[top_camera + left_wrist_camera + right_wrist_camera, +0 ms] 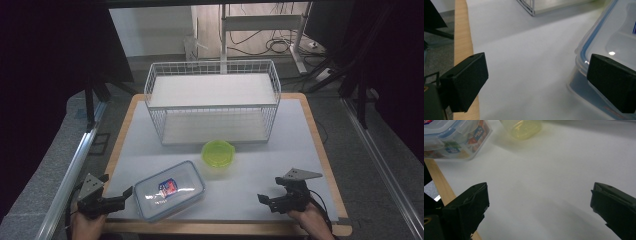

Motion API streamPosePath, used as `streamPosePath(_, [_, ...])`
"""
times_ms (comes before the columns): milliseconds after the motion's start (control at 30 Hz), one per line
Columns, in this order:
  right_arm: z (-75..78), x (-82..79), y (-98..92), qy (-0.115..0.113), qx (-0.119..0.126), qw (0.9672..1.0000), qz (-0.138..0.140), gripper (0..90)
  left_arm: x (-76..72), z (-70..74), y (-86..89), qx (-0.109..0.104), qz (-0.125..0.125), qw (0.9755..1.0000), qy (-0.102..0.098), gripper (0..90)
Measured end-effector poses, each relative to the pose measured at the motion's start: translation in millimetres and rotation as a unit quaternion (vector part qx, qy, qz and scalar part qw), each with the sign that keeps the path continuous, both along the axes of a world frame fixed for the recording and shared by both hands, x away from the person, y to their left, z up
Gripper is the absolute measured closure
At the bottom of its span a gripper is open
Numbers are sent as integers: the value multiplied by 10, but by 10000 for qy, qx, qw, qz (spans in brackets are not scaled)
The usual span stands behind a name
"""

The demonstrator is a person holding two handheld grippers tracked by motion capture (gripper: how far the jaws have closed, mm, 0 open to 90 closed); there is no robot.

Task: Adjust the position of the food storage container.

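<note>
A clear plastic box (pixel 170 190) with a blue-rimmed lid and a printed label lies at the table's front, left of centre. My left gripper (pixel 124 196) stands open just to its left. In the left gripper view the box (pixel 609 37) lies at the right, and the right jaw overlaps its near corner; whether they touch I cannot tell. A small green bowl (pixel 218 153) sits in the middle of the table. My right gripper (pixel 265 201) is open near the front right, empty. Its own view has the box (pixel 454 137) at top left and the bowl (pixel 526 127) at the top.
A white wire basket rack (pixel 212 100) with two shelves stands at the back centre of the white table mat (pixel 300 140). The wooden table edge (pixel 225 229) runs along the front. Cables and desk legs lie on the floor beyond.
</note>
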State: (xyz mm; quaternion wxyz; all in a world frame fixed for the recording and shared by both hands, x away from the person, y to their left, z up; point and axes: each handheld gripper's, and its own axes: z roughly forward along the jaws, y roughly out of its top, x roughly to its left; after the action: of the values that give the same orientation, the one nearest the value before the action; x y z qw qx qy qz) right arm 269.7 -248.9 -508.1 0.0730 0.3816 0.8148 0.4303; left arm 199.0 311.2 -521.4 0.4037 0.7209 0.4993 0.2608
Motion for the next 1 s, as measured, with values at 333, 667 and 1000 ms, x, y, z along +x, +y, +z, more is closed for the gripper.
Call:
streamPosePath(333, [44, -7, 40, -287, -425, 9986, 157, 37, 44, -65, 15, 171, 134, 9992, 345, 43])
streamPosePath(667, [95, 10, 70, -207, -635, 9977, 101, 187, 49, -71, 12, 169, 141, 9987, 462, 47])
streamPosePath(1000, [203, 97, 154, -180, -618, 9972, 371, 528, 51, -81, 10, 161, 140, 9984, 528, 49])
